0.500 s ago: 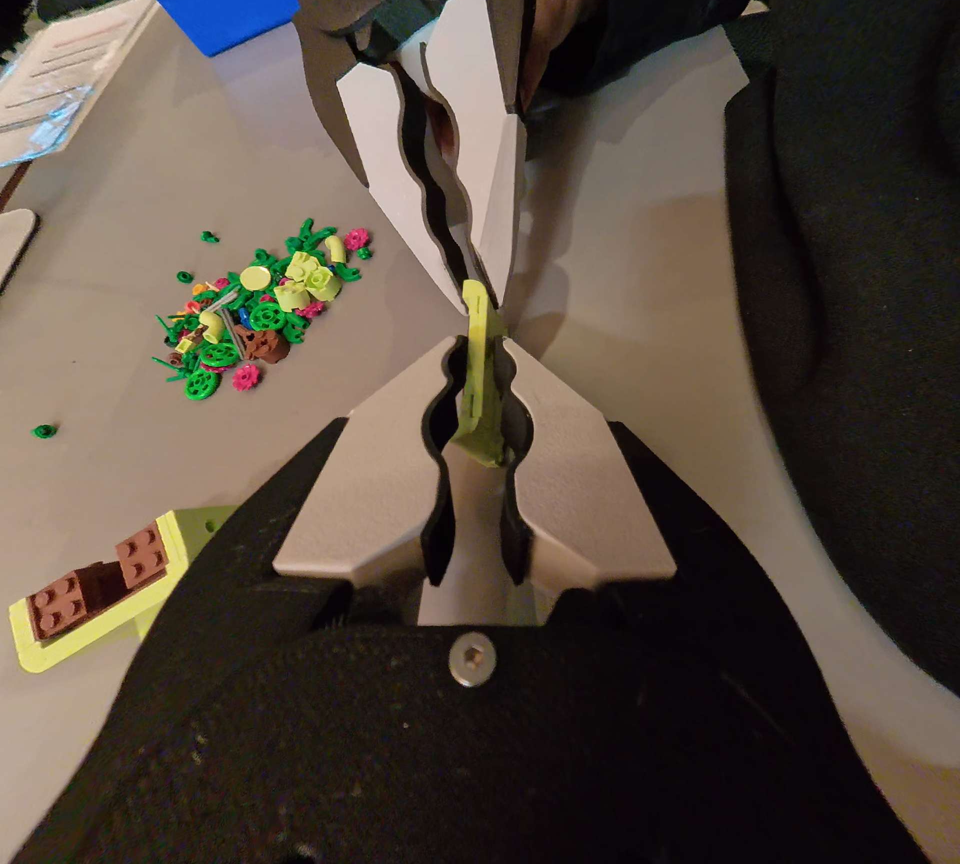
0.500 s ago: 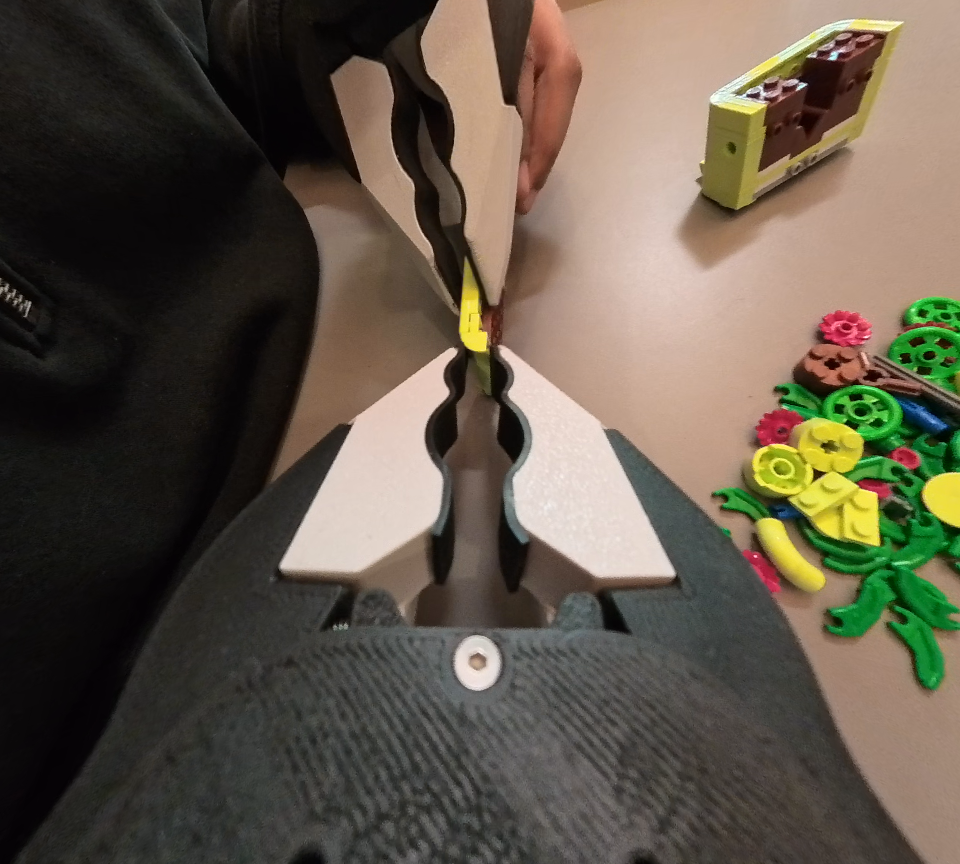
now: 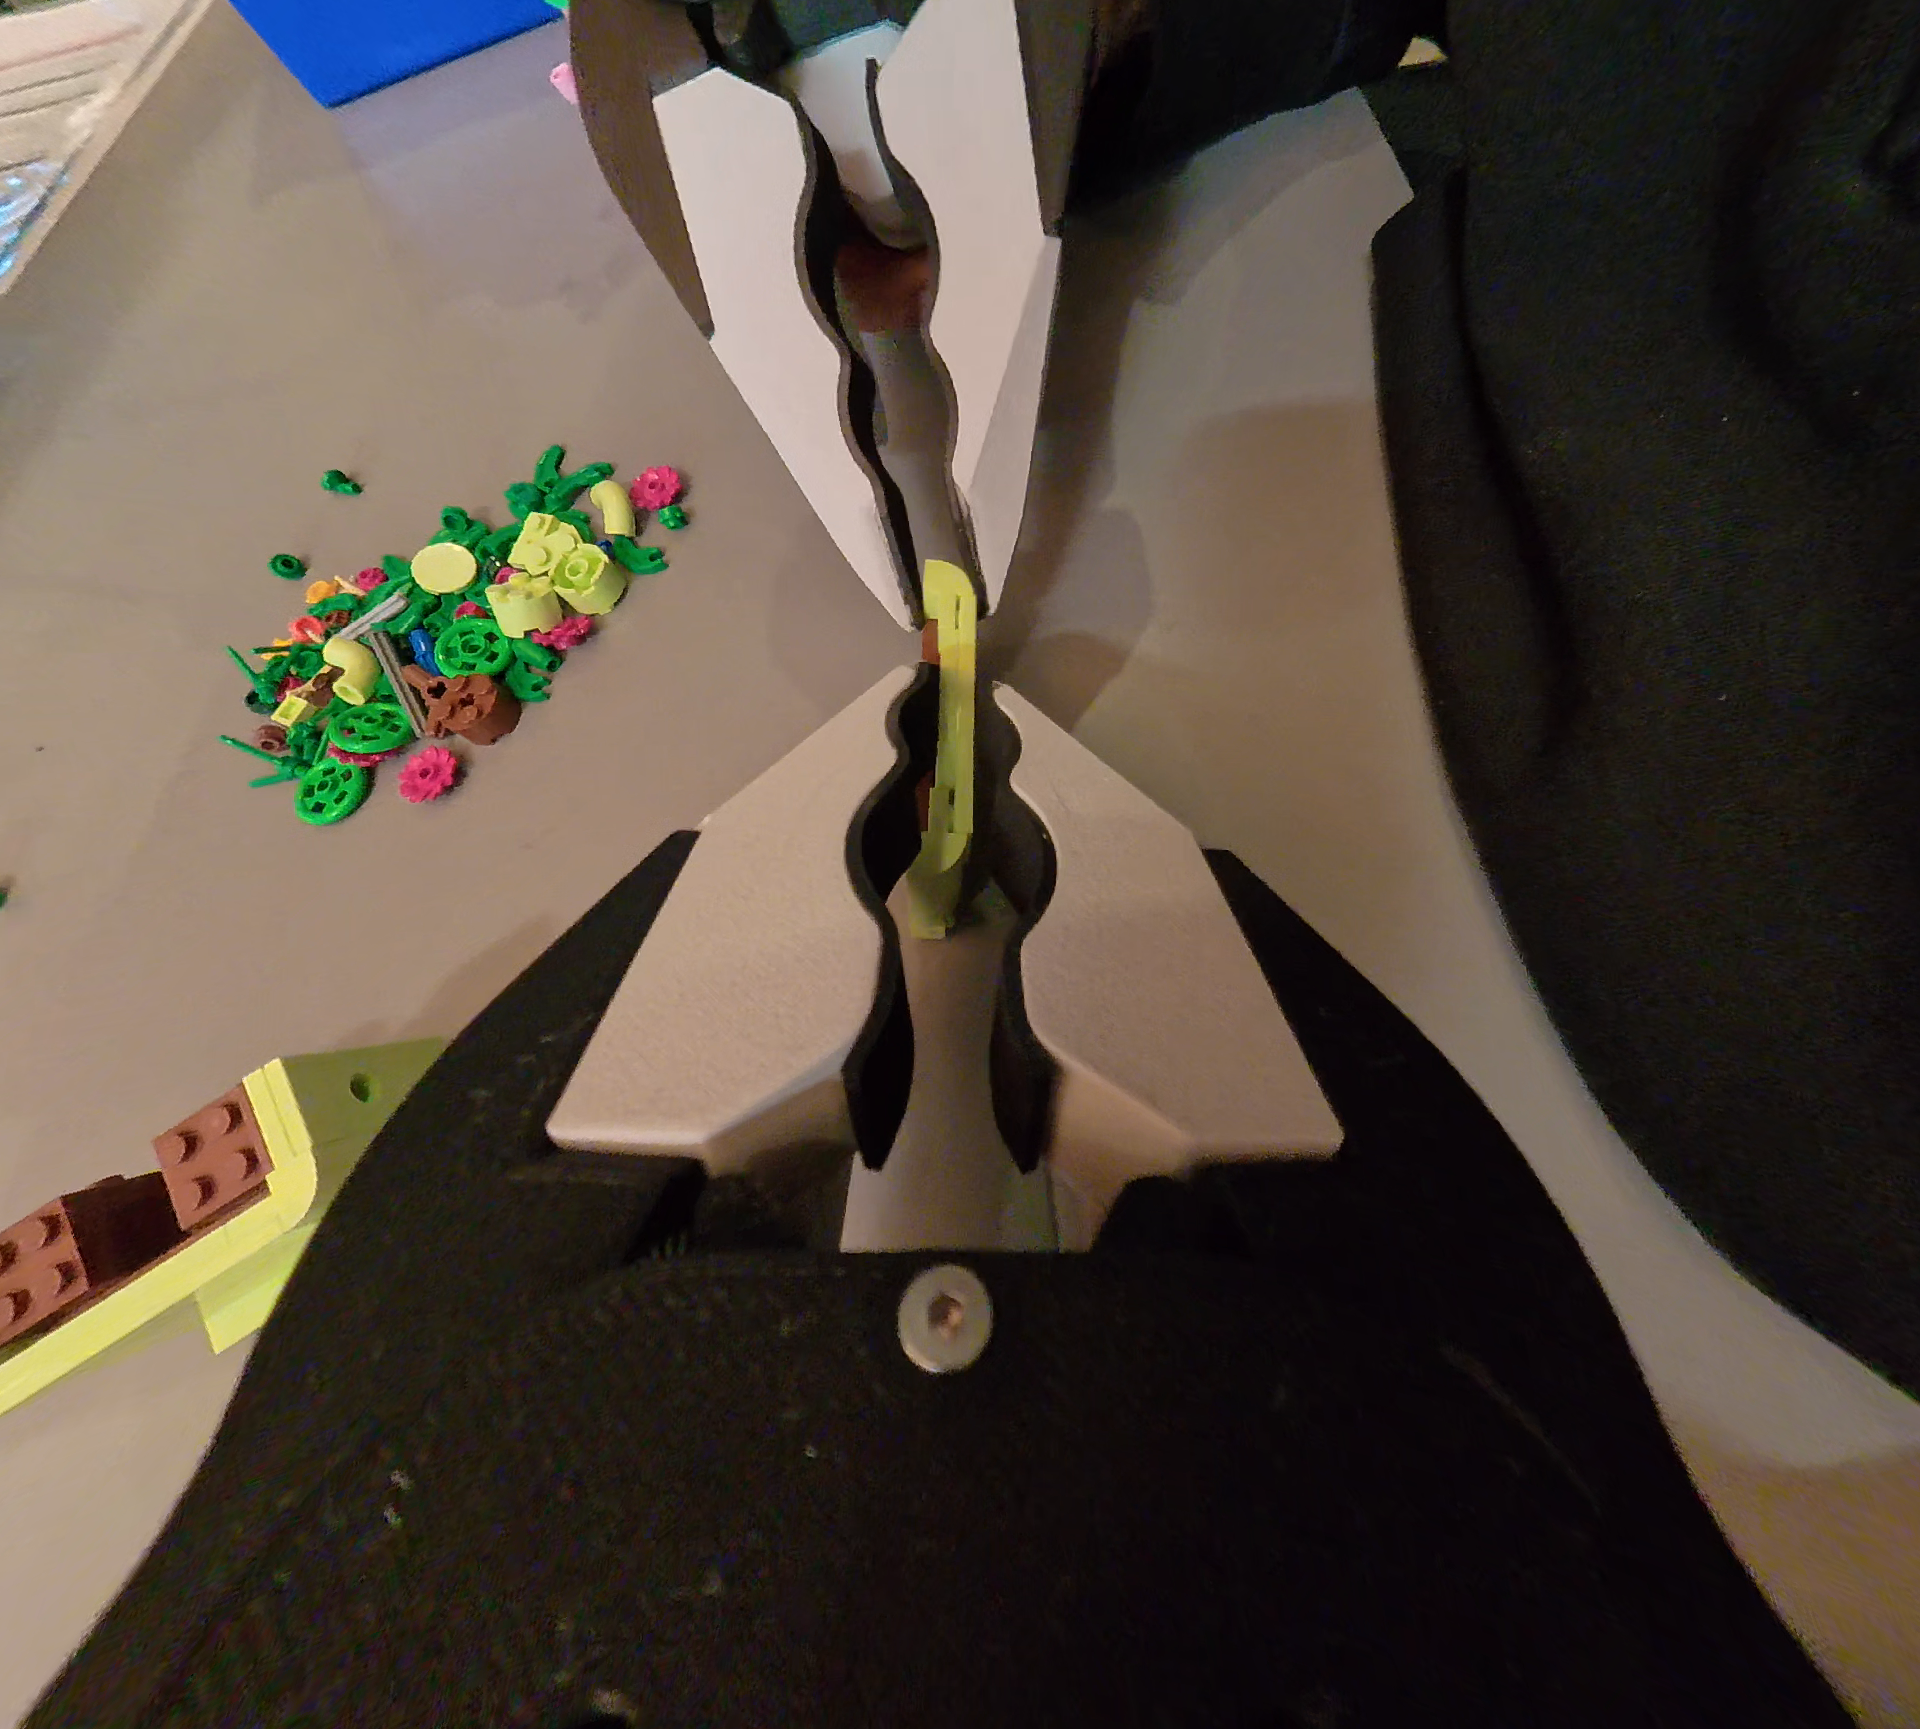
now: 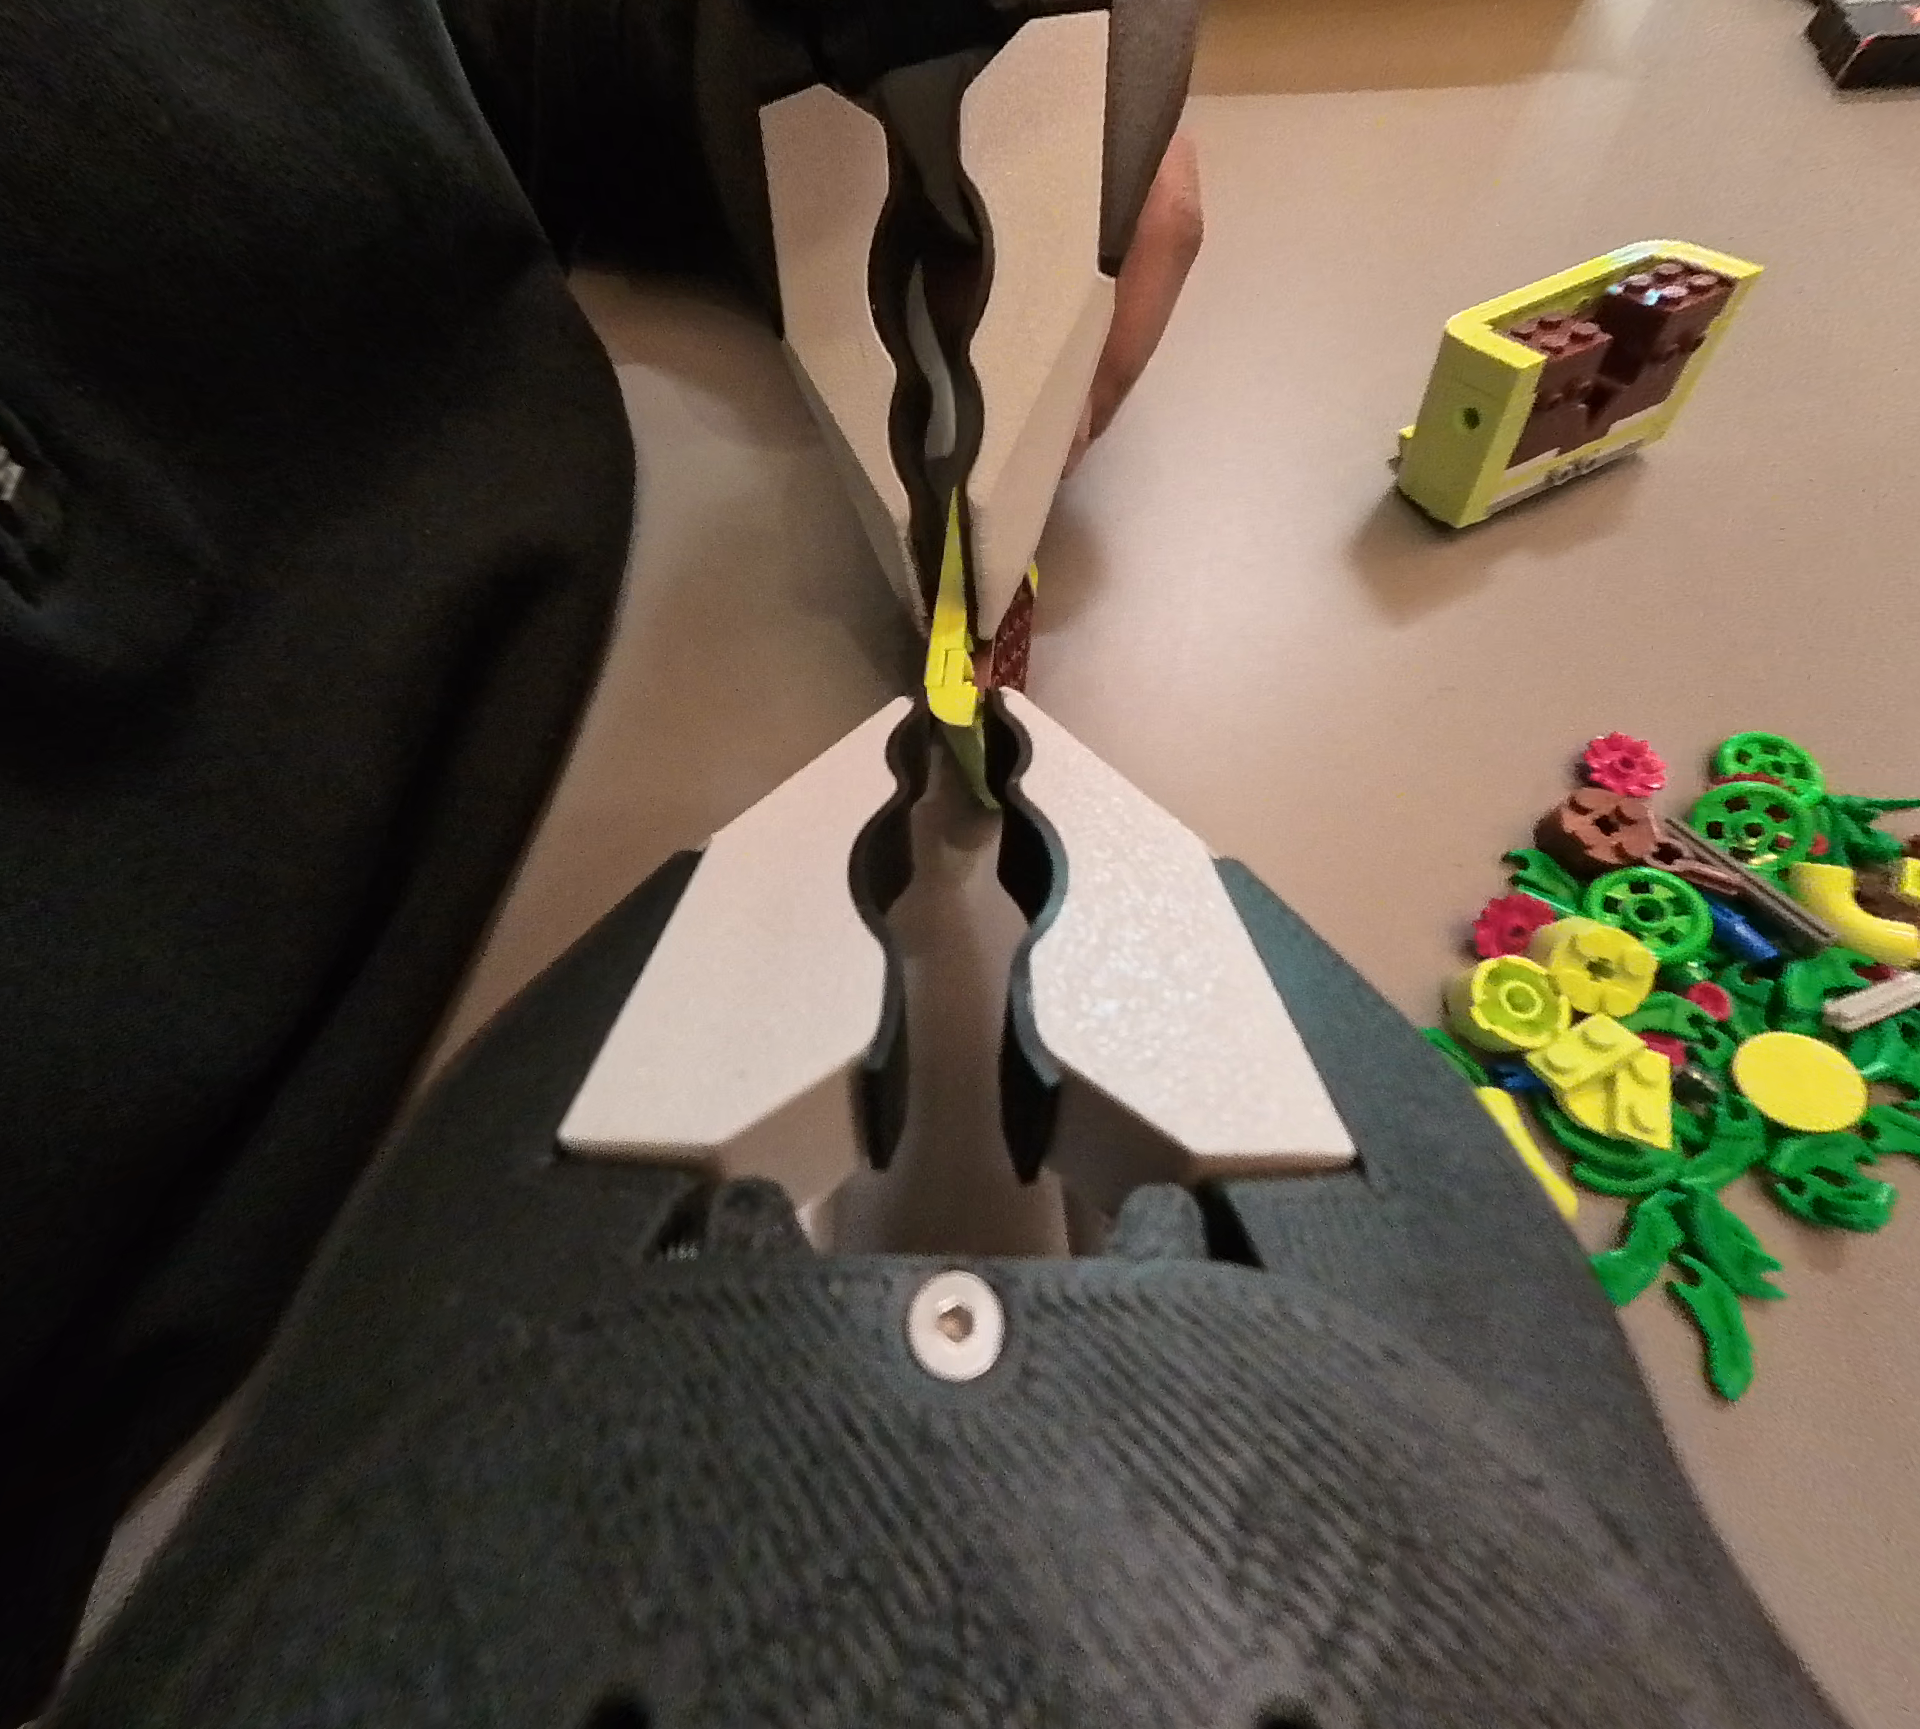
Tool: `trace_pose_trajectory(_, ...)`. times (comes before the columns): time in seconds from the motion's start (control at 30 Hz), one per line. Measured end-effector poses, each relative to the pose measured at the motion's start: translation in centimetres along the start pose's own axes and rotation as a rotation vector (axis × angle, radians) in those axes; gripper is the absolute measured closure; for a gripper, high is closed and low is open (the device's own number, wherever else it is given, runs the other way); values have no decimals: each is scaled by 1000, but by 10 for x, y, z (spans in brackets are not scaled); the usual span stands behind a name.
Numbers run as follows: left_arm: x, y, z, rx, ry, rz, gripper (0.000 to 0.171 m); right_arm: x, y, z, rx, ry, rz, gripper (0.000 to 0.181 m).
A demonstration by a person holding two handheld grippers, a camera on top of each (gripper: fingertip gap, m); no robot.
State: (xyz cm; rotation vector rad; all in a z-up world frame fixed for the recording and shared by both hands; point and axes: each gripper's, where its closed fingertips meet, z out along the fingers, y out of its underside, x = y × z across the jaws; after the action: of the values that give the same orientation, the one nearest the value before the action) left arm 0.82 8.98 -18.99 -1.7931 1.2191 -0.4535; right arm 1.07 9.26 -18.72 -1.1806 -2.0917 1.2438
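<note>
Pinching one lime-green plate piece (image 3: 951,744) edge-on between left gripper (image 3: 951,723) and, opposite, right gripper (image 3: 940,609), above grey desk (image 3: 416,308). Thin, stiff, light by appearance; flat faces best for hold. Loose bricks (image 3: 436,630) left.

Right view: same piece (image 4: 951,671) clamped, right gripper (image 4: 956,729) pressed on it; lime-brown assembly (image 4: 1558,391) apart. No legible writing.

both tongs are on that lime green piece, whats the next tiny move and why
Probably hold the left tongs steady and press the right tongs gently inward. Both are shut on the lime green piece, tip to tip above the table, and a brown bit sits against it.
</note>
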Motion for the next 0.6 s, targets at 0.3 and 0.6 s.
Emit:
trace_pose_trajectory(0.3, 2, 1, -1, 1, -17, 59, 167, 1, 0, 0, 6, -93, 186, 173)
trace_pose_trajectory(0.6, 1, 2, -1, 0, -19, 61, 166, 4, -1, 1, 23, -150, 350, 173)
